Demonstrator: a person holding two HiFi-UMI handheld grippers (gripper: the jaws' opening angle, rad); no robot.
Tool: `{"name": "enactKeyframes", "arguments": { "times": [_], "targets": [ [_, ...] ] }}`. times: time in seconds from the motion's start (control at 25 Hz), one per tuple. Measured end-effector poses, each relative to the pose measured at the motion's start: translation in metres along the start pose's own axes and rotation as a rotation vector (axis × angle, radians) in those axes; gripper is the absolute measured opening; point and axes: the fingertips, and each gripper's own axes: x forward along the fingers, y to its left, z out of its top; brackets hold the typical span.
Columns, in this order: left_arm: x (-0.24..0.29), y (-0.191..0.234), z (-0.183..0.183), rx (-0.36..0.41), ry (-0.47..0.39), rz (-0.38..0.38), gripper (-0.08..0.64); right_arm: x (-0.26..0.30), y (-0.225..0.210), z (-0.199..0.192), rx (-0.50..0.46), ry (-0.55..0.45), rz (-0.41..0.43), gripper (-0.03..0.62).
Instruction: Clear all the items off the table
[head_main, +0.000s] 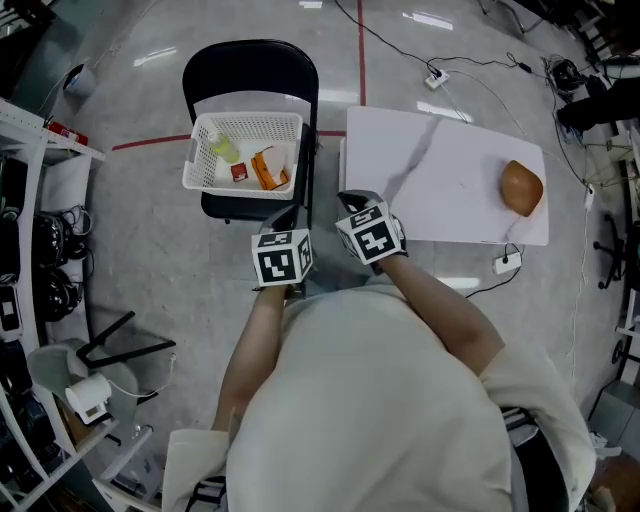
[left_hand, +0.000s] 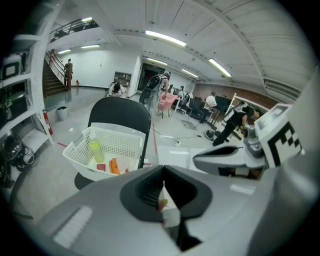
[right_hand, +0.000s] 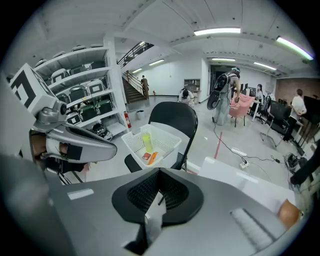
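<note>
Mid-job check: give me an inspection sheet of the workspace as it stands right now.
Surface: white table, bare but for one item.
Job's things: brown rounded item at the table's right end; white basket on a black chair holds a yellow-green bottle, an orange packet and a small red item.
Clutter: nothing seen.
Grippers: left gripper and right gripper both shut, close together by the table's near left corner.
Cables: power strip and cords on the floor beyond the table; white plug by the near edge.
Surroundings: shelving at left; people far off.
</note>
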Motion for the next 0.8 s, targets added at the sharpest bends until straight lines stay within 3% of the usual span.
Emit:
{"name": "enactKeyframes", "arguments": {
  "times": [0.8],
  "targets": [
    [0.077, -0.202, -0.001, 0.162, 0.066, -0.174, 0.008, -0.1, -0.168, -0.097, 0.183, -0.015, -0.169, -0.002]
  ]
}}
